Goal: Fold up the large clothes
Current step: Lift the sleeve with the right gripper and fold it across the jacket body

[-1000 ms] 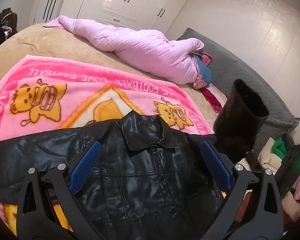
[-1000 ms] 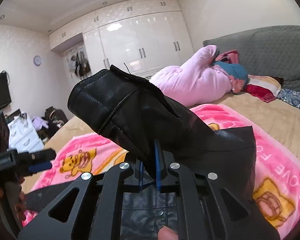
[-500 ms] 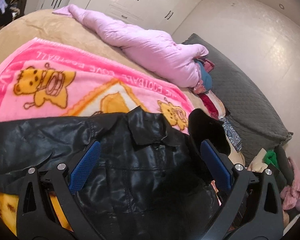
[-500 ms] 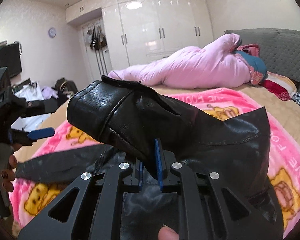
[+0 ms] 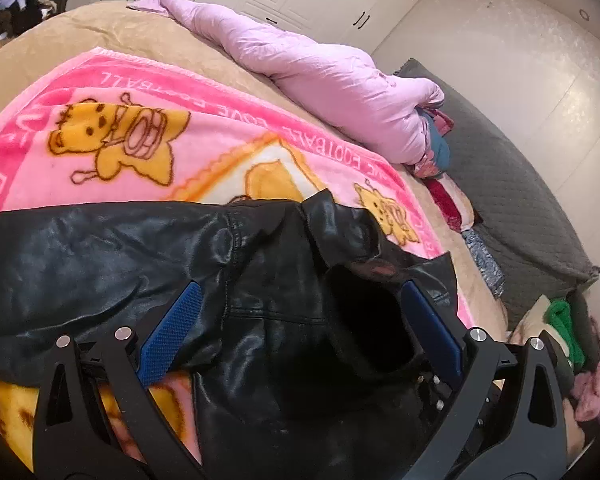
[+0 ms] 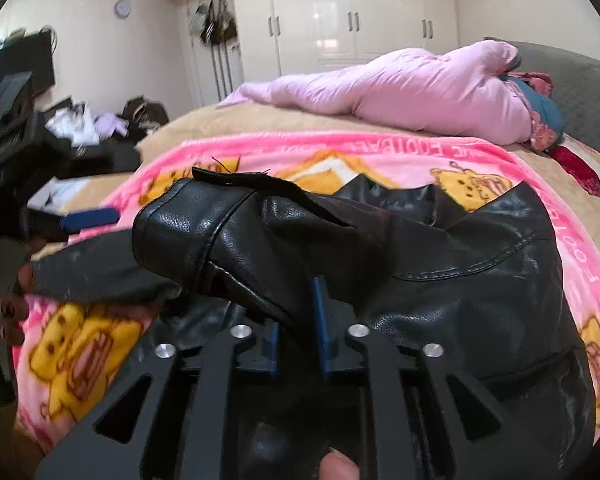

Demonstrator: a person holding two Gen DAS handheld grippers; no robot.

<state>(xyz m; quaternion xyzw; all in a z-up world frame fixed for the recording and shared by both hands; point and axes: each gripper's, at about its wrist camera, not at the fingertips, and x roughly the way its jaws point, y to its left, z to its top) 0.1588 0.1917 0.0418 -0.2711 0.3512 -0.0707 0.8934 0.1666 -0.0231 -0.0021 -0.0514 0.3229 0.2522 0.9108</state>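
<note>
A black leather jacket [image 5: 260, 308] lies front-up across a pink cartoon-bear blanket [image 5: 148, 120] spread on a bed with a tan cover [image 5: 80, 36]. The right gripper [image 6: 296, 320] is clamped narrow on the jacket's sleeve [image 6: 228, 236], its two blue pads pinching a fold of leather just behind the cuff, so that the cuff end stands raised above the jacket's body and points toward the left side of the bed. In the left wrist view, the left gripper [image 5: 300, 328] hangs over the jacket's chest with its jaws spread wide, one blue pad [image 5: 168, 332] over the jacket's shoulder and sleeve seam, the other beside the dark mouth of the lifted sleeve; nothing is between them. The jacket's other sleeve stretches flat toward the blanket's edge. The same left gripper shows, blurred, at the left edge of the right wrist view, gripped by a hand with dark-painted nails [image 6: 12, 304]. Beyond the blanket, a rolled lilac quilt [image 5: 324, 76] rests along the far side of the bed, near a grey quilted headboard cover [image 5: 512, 200] and white wardrobe doors [image 6: 352, 12].
</note>
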